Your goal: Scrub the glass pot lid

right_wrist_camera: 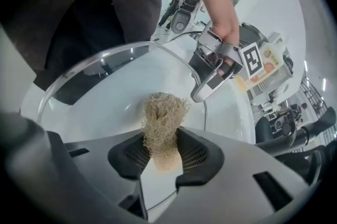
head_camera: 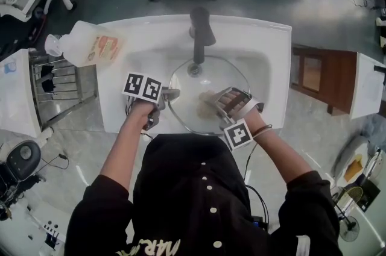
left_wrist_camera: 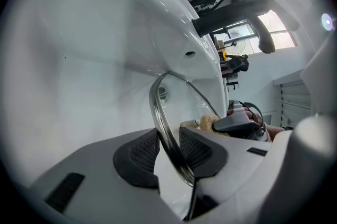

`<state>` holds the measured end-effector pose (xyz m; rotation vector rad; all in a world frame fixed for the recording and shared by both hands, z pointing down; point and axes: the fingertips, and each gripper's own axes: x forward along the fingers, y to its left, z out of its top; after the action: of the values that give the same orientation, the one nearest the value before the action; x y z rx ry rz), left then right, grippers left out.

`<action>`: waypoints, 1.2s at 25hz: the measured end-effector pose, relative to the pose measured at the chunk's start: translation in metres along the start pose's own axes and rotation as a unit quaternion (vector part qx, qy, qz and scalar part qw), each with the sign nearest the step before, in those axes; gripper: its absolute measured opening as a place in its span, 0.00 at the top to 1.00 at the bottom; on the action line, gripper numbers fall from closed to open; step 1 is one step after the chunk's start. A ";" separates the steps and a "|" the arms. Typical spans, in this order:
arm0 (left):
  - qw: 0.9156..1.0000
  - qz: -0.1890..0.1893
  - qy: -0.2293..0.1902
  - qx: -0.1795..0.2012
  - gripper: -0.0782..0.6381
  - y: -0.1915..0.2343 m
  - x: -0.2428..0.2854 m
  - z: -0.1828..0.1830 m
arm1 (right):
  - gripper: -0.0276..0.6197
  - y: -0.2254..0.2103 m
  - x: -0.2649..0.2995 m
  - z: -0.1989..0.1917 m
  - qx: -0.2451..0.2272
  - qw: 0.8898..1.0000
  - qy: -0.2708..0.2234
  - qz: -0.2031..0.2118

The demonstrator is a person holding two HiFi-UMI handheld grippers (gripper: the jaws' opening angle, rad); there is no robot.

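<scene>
Right gripper (right_wrist_camera: 160,150) clamps scrubber (right_wrist_camera: 164,115); left gripper (left_wrist_camera: 169,148) clamps glass pot lid (left_wrist_camera: 158,107) — pane faint

The left gripper (left_wrist_camera: 169,152) jaws clamp the lid (left_wrist_camera: 156,107) by its rim, edge-on inside the sink (left_wrist_camera: 95,59); beyond, the right gripper (left_wrist_camera: 239,124) with a scrubber (left_wrist_camera: 208,122).

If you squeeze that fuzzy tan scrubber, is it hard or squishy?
Probably squishy: the scrubber bulges out above the right hand-held gripper pinching it. Likely light too, being loose curly fibres. It should flatten against the glass lid.
</scene>
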<state>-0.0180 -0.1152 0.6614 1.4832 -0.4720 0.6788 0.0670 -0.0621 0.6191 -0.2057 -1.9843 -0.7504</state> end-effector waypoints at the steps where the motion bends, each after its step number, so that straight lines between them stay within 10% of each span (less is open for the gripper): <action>1: 1.000 0.000 0.000 0.000 0.70 0.000 0.000 0.000 | 0.74 0.003 -0.002 -0.002 -0.007 1.000 0.002 0.007; 19: 1.000 0.000 -0.002 0.005 0.70 -0.003 -0.002 0.001 | 0.74 0.047 -0.046 -0.079 -0.107 0.977 0.084 0.165; 30: 1.000 0.001 -0.002 0.007 0.70 -0.003 -0.001 0.000 | 0.74 0.032 -0.050 -0.065 -0.100 0.985 0.069 0.122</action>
<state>-0.0173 -0.1156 0.6584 1.4985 -0.4721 0.6815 0.1544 -0.0664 0.6131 -0.4943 -1.7142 -0.7817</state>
